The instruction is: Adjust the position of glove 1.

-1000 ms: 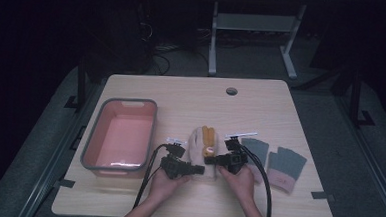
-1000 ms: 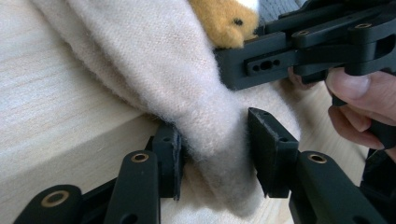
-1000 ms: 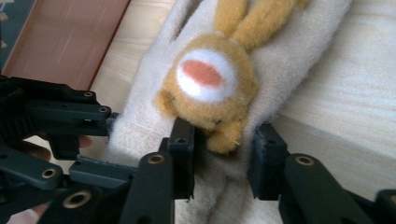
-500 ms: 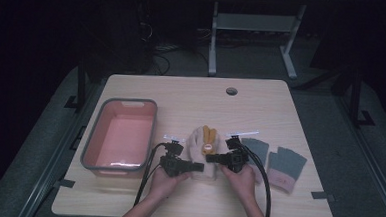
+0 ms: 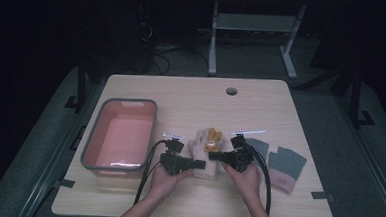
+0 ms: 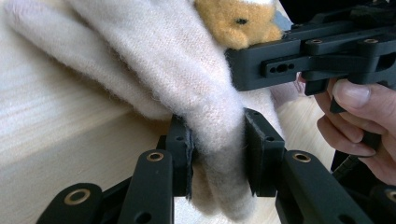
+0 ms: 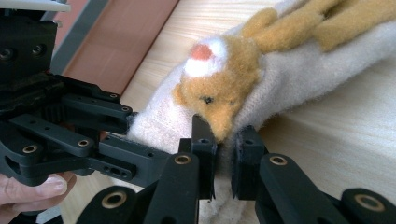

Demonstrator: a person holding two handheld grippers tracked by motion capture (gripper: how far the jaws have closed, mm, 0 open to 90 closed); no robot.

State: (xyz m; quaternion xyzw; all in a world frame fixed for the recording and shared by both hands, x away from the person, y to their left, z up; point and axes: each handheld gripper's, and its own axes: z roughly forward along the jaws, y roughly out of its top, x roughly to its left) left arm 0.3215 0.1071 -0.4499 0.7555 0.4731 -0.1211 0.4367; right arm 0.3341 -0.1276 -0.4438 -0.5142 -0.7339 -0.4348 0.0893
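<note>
A cream knitted glove (image 5: pixel 201 141) with an orange plush animal (image 5: pixel 213 138) on it lies at the table's front middle. My left gripper (image 5: pixel 203 164) comes at its cuff end from the left. In the left gripper view the left gripper (image 6: pixel 218 149) is shut on a fold of the cream glove (image 6: pixel 154 60), with both pads pressed into the wool. My right gripper (image 5: pixel 212 154) meets the glove from the right. Seen from the right gripper view, the right gripper (image 7: pixel 225 154) is shut on the glove (image 7: pixel 299 70) just under the plush animal (image 7: pixel 219 79). The two grippers nearly touch.
A pink tub with a grey rim (image 5: pixel 153 106) stands left of the hands. Two grey fingerless gloves (image 5: pixel 285 166) with pink cuffs lie to the right. A small white strip (image 5: pixel 248 132) lies behind the right gripper. A round cable hole (image 5: pixel 231 91) sits at the table's far side.
Both grippers have edged slightly inward onto the cream glove. The tub and the grey gloves have stayed put.
</note>
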